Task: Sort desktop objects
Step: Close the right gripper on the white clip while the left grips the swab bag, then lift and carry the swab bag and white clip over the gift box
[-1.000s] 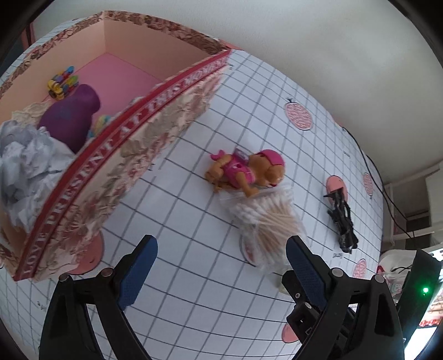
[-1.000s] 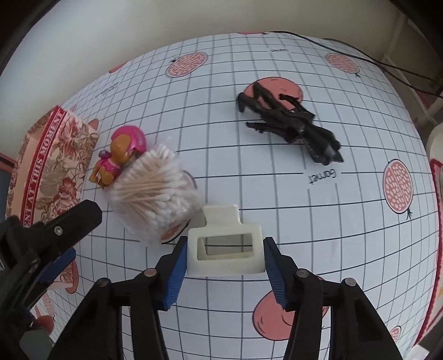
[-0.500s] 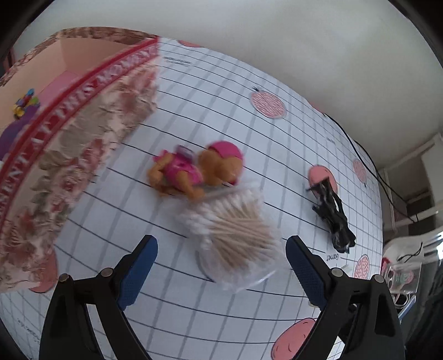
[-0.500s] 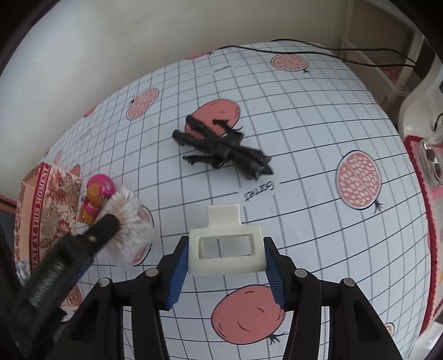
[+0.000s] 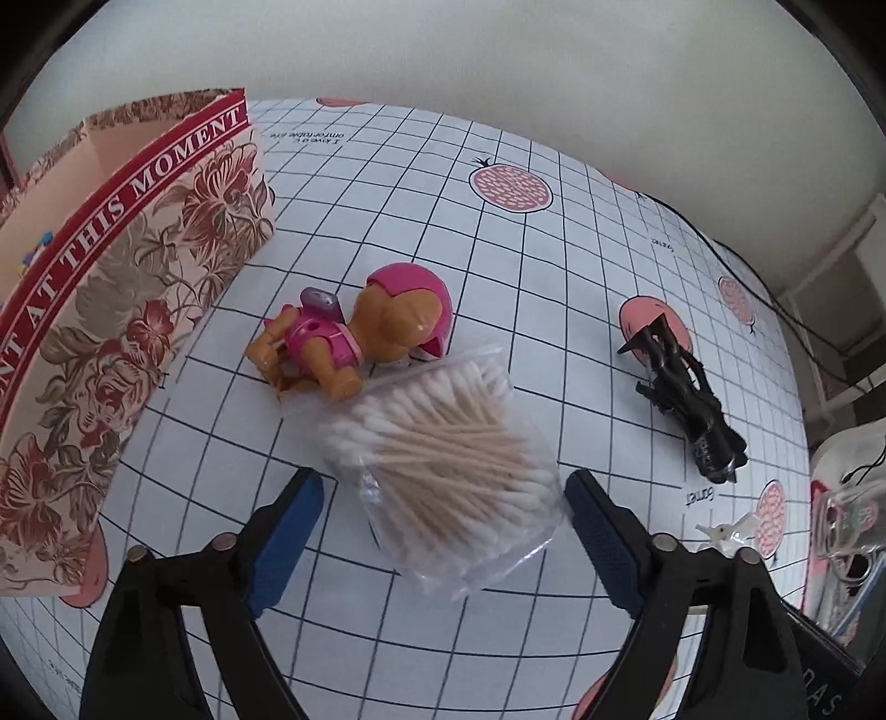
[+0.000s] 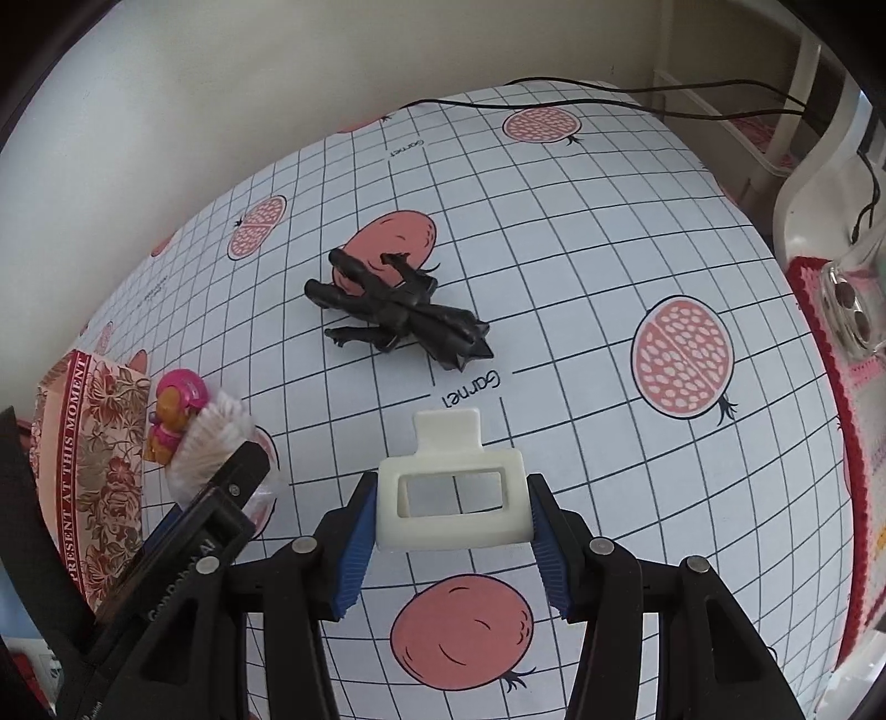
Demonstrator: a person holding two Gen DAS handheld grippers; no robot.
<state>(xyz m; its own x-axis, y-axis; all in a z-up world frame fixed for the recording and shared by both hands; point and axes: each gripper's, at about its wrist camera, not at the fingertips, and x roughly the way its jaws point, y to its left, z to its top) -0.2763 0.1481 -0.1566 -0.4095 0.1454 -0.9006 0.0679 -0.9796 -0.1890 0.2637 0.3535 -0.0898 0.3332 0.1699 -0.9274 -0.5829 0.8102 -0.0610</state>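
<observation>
The left tongs (image 5: 443,531), wide and just closing, straddle the soft, slippery bag of cotton swabs (image 5: 443,459); pinch its middle. The right tongs (image 6: 451,545) clamp a stiff white clip (image 6: 451,498).

Daylit bench (image 6: 609,232) under a white grid cloth printed with pomegranates, set against a plain cream wall (image 5: 443,50), black cable (image 6: 581,98) trailing along its far edge.

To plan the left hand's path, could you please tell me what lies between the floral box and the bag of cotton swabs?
In the left wrist view, the pink toy pup lies between the floral box and the bag of cotton swabs, against the bag's far edge.
</observation>
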